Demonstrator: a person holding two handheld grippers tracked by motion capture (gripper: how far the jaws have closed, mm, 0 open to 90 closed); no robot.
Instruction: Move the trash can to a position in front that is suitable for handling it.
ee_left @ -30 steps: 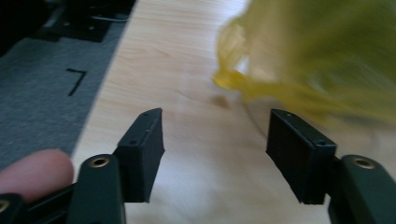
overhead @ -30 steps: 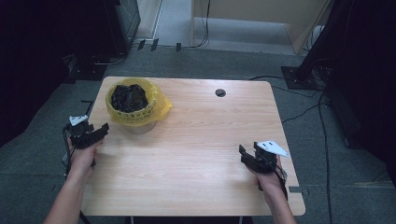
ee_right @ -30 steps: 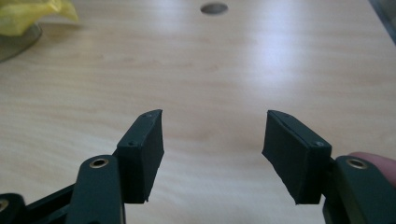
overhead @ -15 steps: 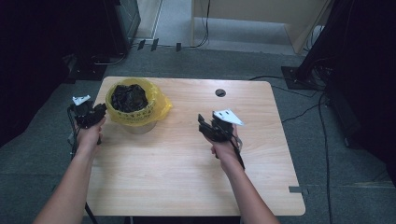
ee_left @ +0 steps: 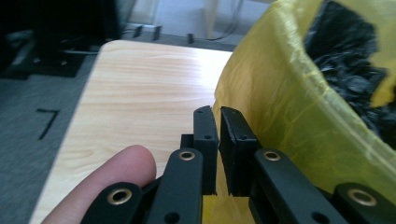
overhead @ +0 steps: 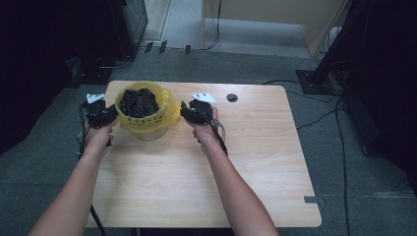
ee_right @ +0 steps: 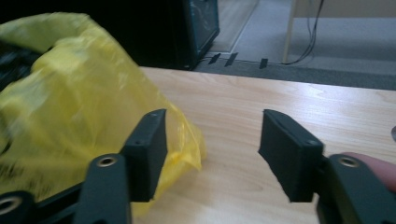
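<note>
A bin lined with a yellow bag (overhead: 164, 115) stands at the table's far left, filled with crumpled black material (overhead: 139, 102). My left gripper (overhead: 112, 114) is at the bin's left side. In the left gripper view its jaws (ee_left: 217, 116) are pressed almost together against the yellow bag (ee_left: 289, 107), with yellow film showing between them low down. My right gripper (overhead: 186, 111) is at the bin's right side. In the right gripper view it (ee_right: 212, 135) stands wide open, its left jaw touching a loose fold of the yellow bag (ee_right: 70, 93).
The wooden table (overhead: 246, 162) has a round cable hole (overhead: 232, 97) near its far edge. Dark equipment (overhead: 133, 19) and cables (overhead: 319, 115) lie on the grey floor beyond. A pale wooden cabinet (overhead: 265, 14) stands at the back.
Both grippers have moved forward from the near table edge to the bin. The right one swept left across the table and now stands at the bag's right side.
</note>
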